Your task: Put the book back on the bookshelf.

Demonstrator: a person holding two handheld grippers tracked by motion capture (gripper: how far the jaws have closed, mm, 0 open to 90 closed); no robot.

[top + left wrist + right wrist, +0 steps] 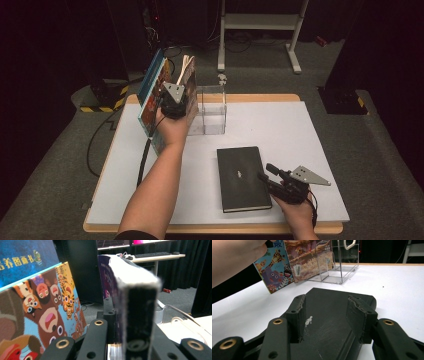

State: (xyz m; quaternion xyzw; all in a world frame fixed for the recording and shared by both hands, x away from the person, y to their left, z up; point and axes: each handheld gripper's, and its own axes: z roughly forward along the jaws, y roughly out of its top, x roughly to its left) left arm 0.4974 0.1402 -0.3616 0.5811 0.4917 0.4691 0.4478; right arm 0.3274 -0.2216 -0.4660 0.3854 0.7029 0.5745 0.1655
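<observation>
The table (310, 150) is taken first. At its far left, picture books (150, 95) lean upright beside a clear stand (212, 107). One thin book (130, 290) is pinched by its top edge in the left gripper (174, 102), jaws tight on it. It is judged light, stiff enough upright, and slippery on its glossy cover. A black notebook (242, 177) lies flat near the front; it is judged heavier and rigid, best taken at an edge. Over it the right gripper (329, 320) is held half open, nothing clamped.

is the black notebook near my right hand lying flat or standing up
Lying flat. The black notebook rests cover-up and closed on the white table, with the right gripper at its right edge.
</observation>
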